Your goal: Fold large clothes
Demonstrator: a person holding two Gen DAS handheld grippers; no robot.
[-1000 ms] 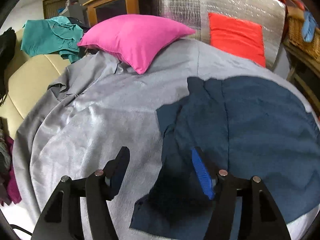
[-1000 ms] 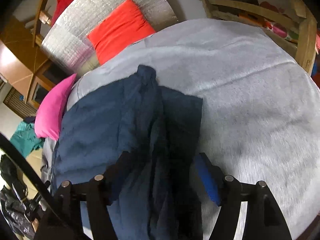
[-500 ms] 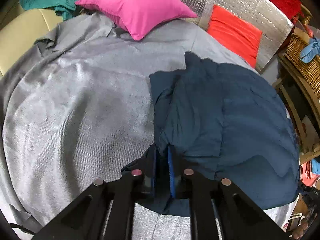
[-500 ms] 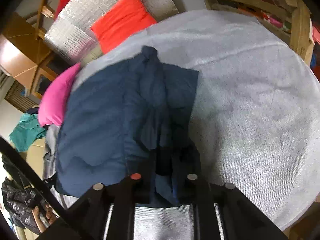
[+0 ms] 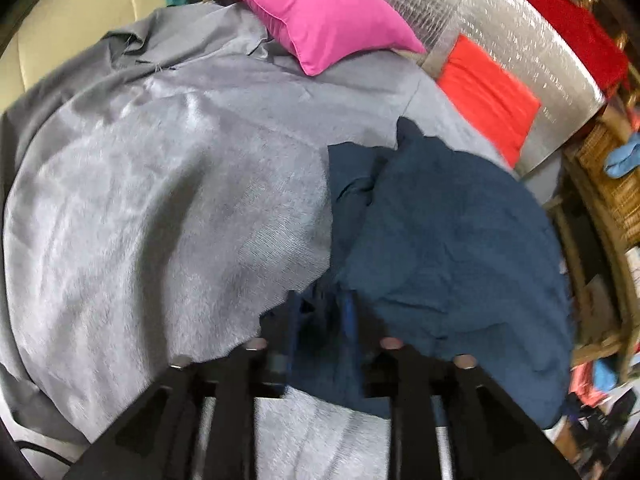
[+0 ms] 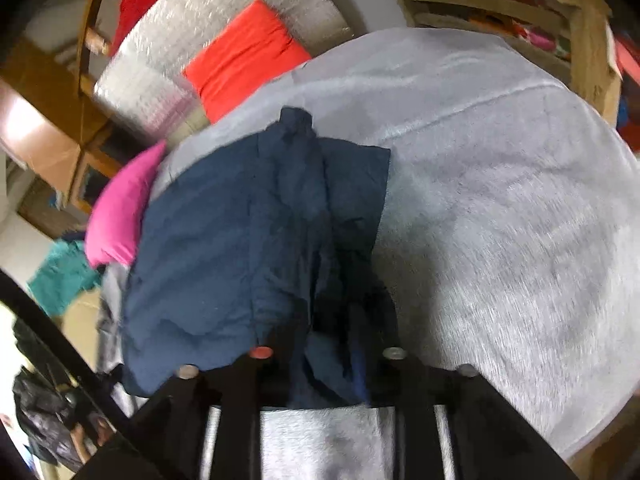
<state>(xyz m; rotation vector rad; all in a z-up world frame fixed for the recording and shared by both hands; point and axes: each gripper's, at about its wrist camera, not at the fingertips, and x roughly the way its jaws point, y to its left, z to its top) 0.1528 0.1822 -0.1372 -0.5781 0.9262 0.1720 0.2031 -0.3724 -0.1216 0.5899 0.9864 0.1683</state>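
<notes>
A navy garment [image 5: 440, 240] [image 6: 240, 240] lies partly folded on the grey bedspread [image 5: 160, 200] [image 6: 500, 200], its collar pointing away from me. My left gripper [image 5: 322, 312] stands over the garment's near left edge. Its jaws are opening, with a bunch of navy cloth loose between them. My right gripper [image 6: 324, 332] is at the near right edge, jaws also opening, and a fold of the same cloth hangs between its fingers. Motion blur softens both views.
A pink pillow [image 5: 320, 20] [image 6: 120, 216] and a red cushion [image 5: 488, 92] [image 6: 244, 56] lean at the far side against a silver quilted mat [image 5: 500, 12]. Teal clothing [image 6: 60, 280] lies beyond the pillow. A wicker basket [image 5: 612, 184] and wooden frame [image 6: 588, 40] border the bed.
Both grippers went from wide open to shut on the garment's near edge, then parted again. Both moved forward over the cloth, and the left view rolled.
</notes>
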